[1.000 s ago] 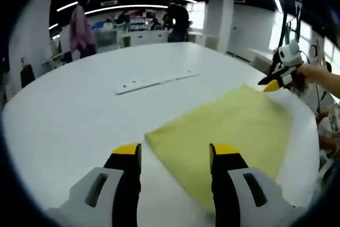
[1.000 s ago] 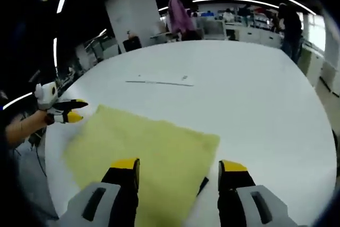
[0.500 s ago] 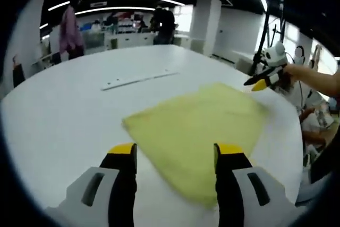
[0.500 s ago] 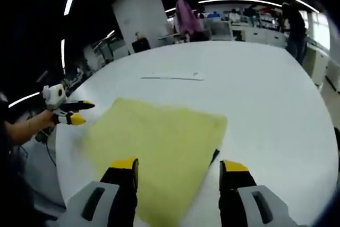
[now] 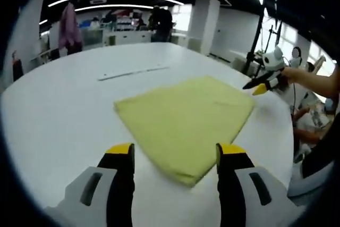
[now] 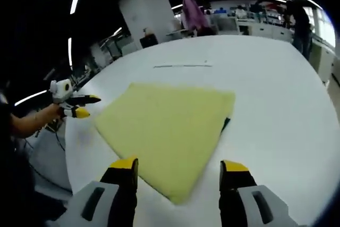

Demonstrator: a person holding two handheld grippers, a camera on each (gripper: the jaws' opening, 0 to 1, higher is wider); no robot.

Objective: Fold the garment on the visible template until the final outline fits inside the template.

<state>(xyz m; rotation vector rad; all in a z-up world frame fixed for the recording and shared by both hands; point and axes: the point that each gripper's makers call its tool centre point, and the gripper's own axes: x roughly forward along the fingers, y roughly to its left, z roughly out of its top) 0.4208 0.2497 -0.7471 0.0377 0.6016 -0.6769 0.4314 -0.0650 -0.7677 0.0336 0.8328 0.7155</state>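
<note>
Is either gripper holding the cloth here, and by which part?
Nothing is held. Both the left gripper and right gripper are open above the yellow cloth, which lies flat on the table.

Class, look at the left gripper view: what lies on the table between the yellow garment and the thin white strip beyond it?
Nothing: in the left gripper view, bare white table separates the yellow garment from the white strip.

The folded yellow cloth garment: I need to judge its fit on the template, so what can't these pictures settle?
- Template: a dark sliver peeks out in the right gripper view; the yellow cloth garment covers the rest.
- Garment's underside and layers: hidden by its top face in the left gripper view.
- Thin strip on the white table: too small to identify.
</note>
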